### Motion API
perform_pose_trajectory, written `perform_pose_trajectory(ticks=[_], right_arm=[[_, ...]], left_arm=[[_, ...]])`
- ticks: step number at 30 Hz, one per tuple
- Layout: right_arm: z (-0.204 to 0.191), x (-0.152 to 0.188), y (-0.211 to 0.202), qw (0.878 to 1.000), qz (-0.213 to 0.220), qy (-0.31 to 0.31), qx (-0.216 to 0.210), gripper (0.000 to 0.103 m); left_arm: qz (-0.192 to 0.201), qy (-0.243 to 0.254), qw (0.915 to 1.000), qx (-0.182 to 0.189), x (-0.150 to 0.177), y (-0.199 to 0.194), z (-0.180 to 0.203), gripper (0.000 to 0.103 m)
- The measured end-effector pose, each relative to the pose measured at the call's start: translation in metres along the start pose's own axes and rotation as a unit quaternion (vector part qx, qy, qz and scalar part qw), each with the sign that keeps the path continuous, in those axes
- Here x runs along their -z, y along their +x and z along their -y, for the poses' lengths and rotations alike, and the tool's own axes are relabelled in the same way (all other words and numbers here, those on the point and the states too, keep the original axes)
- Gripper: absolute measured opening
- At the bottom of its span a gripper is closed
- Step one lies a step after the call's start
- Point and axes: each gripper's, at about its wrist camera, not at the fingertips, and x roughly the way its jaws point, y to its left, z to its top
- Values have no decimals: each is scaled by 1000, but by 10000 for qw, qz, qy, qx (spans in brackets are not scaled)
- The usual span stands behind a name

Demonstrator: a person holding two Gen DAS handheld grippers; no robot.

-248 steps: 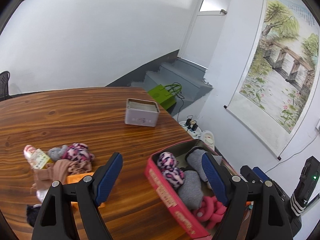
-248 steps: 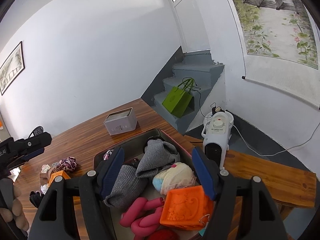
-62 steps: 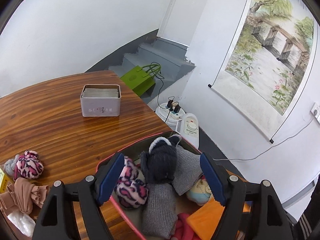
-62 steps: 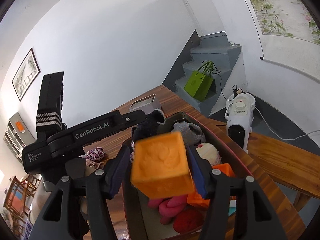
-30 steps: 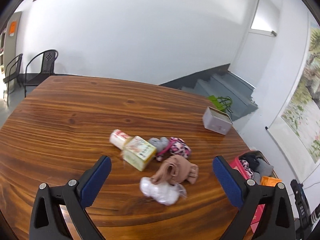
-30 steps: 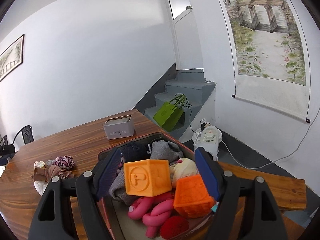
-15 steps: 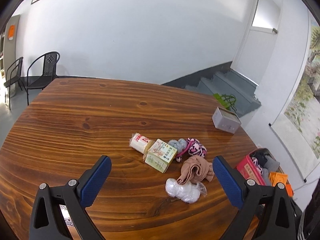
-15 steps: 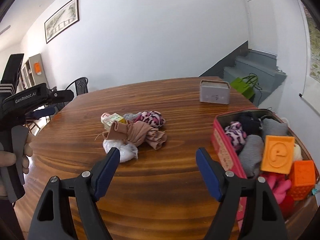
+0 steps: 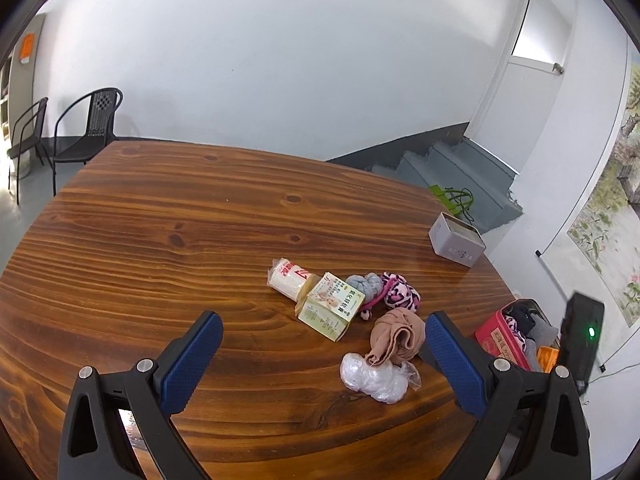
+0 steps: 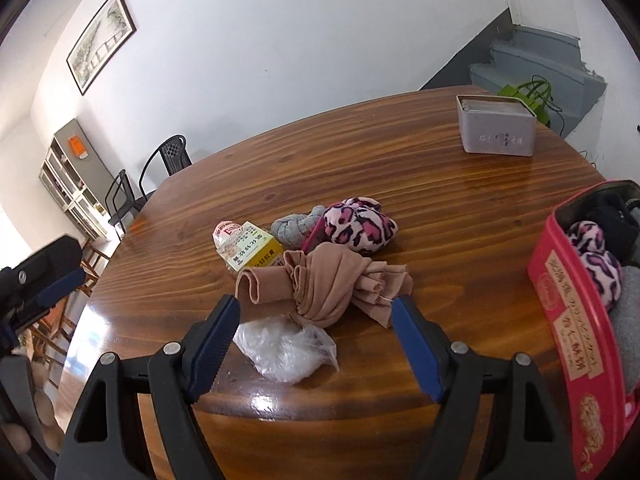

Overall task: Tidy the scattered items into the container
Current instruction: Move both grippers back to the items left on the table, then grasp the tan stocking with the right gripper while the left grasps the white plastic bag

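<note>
Emptied of its orange block, right hand-held gripper [image 10: 314, 322] now hovers spread beside the tan stocking bundle [image 10: 324, 286], left of the red container [image 10: 568, 312]; next, pinch it.

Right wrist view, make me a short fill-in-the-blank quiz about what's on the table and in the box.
1. The box holding the socks is coloured ____.
2. Nearest the right gripper, in front of the tan sock, lies a clear ____ bag.
3. Both grippers are ____ and hold nothing.
4. The grey tin stands on the ____ table.

Answers: red; plastic; open; wooden
</note>
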Motion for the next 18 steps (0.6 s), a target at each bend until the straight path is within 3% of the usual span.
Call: perform_pose_trajectory(ticks=[9, 16, 18], right_arm=[[0, -22, 44, 9989, -207, 370, 178, 82], [5, -12, 60, 9983, -407, 232, 332, 82], [9, -9, 62, 9978, -517, 211, 363, 74]], left_arm=[[-90, 22, 10000, -18, 2, 8, -1, 102], [-160, -94, 9998, -85, 3, 15, -8, 102], [-183, -71, 9998, -96, 4, 17, -7, 102]])
